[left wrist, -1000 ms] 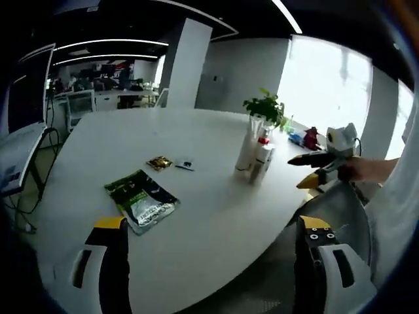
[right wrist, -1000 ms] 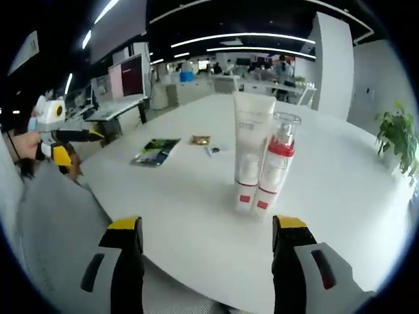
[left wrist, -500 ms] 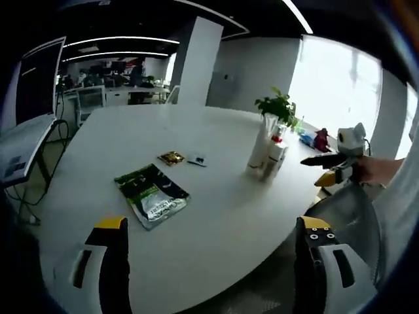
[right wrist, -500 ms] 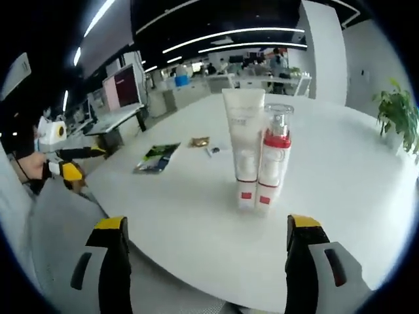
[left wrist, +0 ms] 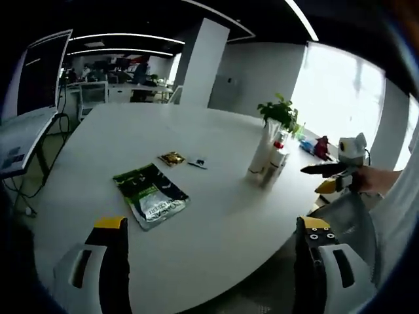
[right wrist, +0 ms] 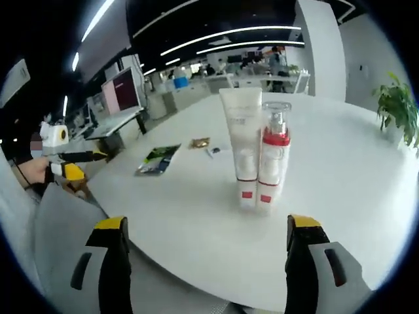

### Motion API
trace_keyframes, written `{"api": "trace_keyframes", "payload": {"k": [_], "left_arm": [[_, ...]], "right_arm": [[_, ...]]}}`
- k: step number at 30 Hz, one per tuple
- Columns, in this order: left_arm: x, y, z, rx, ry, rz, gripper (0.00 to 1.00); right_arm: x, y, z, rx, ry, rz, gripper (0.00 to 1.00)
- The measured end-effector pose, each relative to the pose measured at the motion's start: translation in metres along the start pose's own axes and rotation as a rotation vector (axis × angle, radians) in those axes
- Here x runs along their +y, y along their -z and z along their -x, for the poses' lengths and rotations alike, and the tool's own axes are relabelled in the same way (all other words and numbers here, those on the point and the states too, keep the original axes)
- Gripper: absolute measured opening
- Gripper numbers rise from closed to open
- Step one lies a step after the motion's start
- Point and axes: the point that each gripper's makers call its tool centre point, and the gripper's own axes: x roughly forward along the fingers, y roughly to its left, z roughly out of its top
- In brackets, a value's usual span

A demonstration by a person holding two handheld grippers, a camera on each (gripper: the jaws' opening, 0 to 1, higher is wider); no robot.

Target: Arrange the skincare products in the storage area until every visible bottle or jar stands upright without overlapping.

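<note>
**Two skincare containers upright on the white table, both claws spread and empty**

Open-plan office space surrounds a large round white table (right wrist: 196, 222), with ceiling light strips and desks far behind it.

Seen from the right gripper view, the right gripper (right wrist: 203, 261) hangs at the near table edge with its jaws spread wide and nothing between them. Straight ahead of it, just beyond the jaw tips and between their lines, stand the two task items: a white tube (right wrist: 240, 150) standing upright on its cap, and touching its right side a pump bottle (right wrist: 272, 157) with a clear cap, red collar and white body, also upright. Farther off and to the left of the claw lie a green foil pouch (right wrist: 157, 159), a small gold sachet (right wrist: 200, 141) and a tiny dark item (right wrist: 215, 150). At the far left, a hand holds the left gripper (right wrist: 82, 157) off the table edge. A potted plant (right wrist: 397, 108) stands far right.

In the left gripper view, the left gripper's jaws are likewise wide apart and empty, set at the near rim. The pouch (left wrist: 150, 195) lies just ahead between them, the sachet (left wrist: 172, 157) beyond it, and the tube (left wrist: 260, 154) and pump bottle (left wrist: 275, 160) stand farther, ahead-right, with the plant (left wrist: 280, 112) behind. The right gripper (left wrist: 330, 171) shows at the right, well apart from the bottles.
</note>
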Motion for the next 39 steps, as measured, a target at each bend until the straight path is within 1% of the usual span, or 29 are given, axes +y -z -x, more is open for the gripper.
{"api": "trace_keyframes", "payload": {"k": [7,8,10,12,13,16,17,20,22,23,25,26,27,28,29,31,33,35,37,38,39], "left_arm": [[0.012,0.01,-0.012,0.062,-0.024,-0.022,0.98],[0.015,0.012,-0.014,0.082,-0.033,-0.022,0.98],[0.017,0.014,-0.019,0.101,-0.031,-0.034,0.97],[0.023,0.015,-0.025,0.124,-0.046,-0.035,0.94],[0.03,0.016,-0.029,0.141,-0.056,-0.027,0.93],[0.041,0.019,-0.036,0.186,-0.094,0.003,0.91],[0.047,0.021,-0.039,0.208,-0.12,0.026,0.89],[0.056,0.023,-0.049,0.235,-0.136,0.053,0.86],[0.063,0.024,-0.057,0.253,-0.155,0.057,0.86],[0.068,0.025,-0.06,0.265,-0.178,0.066,0.86],[0.071,0.022,-0.066,0.269,-0.194,0.079,0.85],[0.073,0.02,-0.069,0.27,-0.216,0.098,0.85],[0.072,0.019,-0.07,0.271,-0.223,0.103,0.85],[0.075,0.017,-0.078,0.273,-0.233,0.115,0.85],[0.078,0.016,-0.084,0.275,-0.236,0.118,0.84],[0.075,0.016,-0.088,0.281,-0.249,0.123,0.84],[0.083,0.012,-0.097,0.284,-0.276,0.115,0.85],[0.084,0.009,-0.104,0.278,-0.315,0.111,0.86],[0.091,0.005,-0.11,0.259,-0.352,0.115,0.86],[0.094,0.003,-0.114,0.258,-0.369,0.104,0.86],[0.099,0.004,-0.115,0.264,-0.4,0.099,0.86]], "right_arm": [[0.002,0.002,0.001,0.003,-0.004,-0.013,0.99],[0.001,0.001,0.001,0.002,-0.003,-0.014,0.99],[0.001,0.001,0.001,0.002,-0.001,-0.015,0.99],[0.0,0.002,0.0,0.007,0.001,-0.015,0.99],[0.0,0.002,0.0,0.009,0.001,-0.012,0.99],[0.002,0.002,-0.001,0.014,-0.009,-0.013,0.99],[0.002,0.002,-0.001,0.015,-0.01,-0.02,0.99],[0.002,0.001,-0.001,0.01,-0.01,-0.022,0.99],[0.001,0.001,-0.001,0.011,-0.008,-0.024,0.99],[0.001,0.001,-0.001,0.012,-0.008,-0.025,0.99],[0.001,0.001,-0.001,0.009,-0.008,-0.027,0.99],[0.0,0.001,0.0,0.007,-0.007,-0.03,0.99],[0.0,0.001,0.0,0.006,-0.005,-0.032,0.99],[-0.001,0.0,0.0,0.003,-0.001,-0.034,0.99],[-0.002,0.0,0.0,0.001,0.001,-0.036,0.99],[-0.003,-0.001,0.001,-0.003,0.004,-0.042,0.99],[-0.004,-0.001,0.001,-0.005,0.008,-0.043,0.99],[-0.004,-0.001,0.001,-0.007,0.007,-0.044,0.99],[-0.004,-0.001,0.001,-0.008,0.01,-0.04,0.99],[-0.004,-0.001,0.001,-0.008,0.01,-0.039,0.99],[-0.004,-0.001,0.001,-0.007,0.01,-0.039,0.99]]}}
